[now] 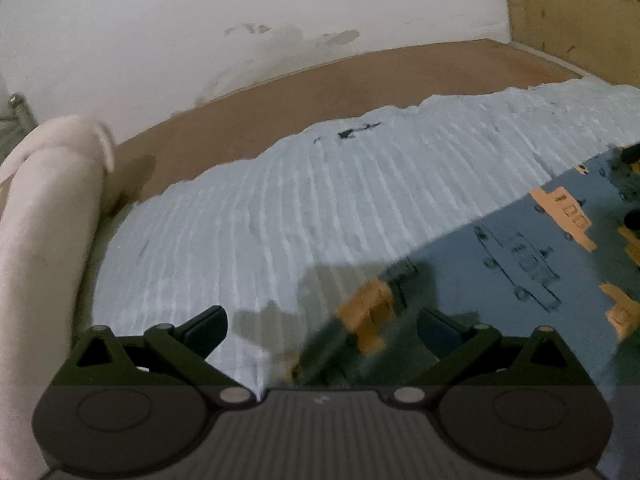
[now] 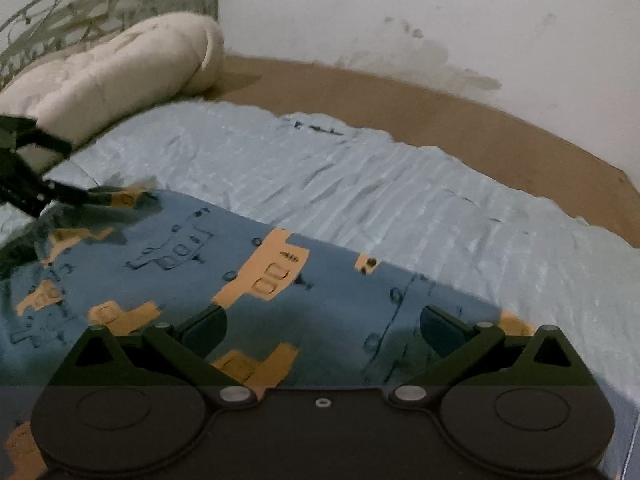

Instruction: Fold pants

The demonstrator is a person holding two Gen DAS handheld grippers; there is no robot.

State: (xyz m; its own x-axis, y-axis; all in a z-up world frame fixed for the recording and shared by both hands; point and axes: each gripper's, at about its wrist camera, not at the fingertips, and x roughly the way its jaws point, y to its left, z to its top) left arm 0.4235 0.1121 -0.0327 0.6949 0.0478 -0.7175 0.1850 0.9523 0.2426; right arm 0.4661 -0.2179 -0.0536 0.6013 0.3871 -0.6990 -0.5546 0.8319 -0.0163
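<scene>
Pants (image 2: pixel 280 280), blue with an orange print, lie spread flat on the pale blue ribbed bedspread (image 2: pixel 400 184); all places below are relative to the pants.

Left: cream rolled pillow (image 2: pixel 120 68) sits beyond their far-left end, against the metal headboard (image 2: pixel 80 12). Left gripper (image 1: pixel 322 326) is released, jaws wide, over the pants' left edge where cloth meets bedspread; in the right wrist view its fingertips are at the far-left corner, contact blurred, cannot tell if touching.

Right: right gripper (image 2: pixel 323 326) is also released, jaws apart, hovering above the middle of the pants, nothing between the fingers.

Step, as judged: approach before a fold, no grasp made. Next move calls for both grippers to close on an edge and carry it across evenly, avoiding catching the bedspread beneath.
</scene>
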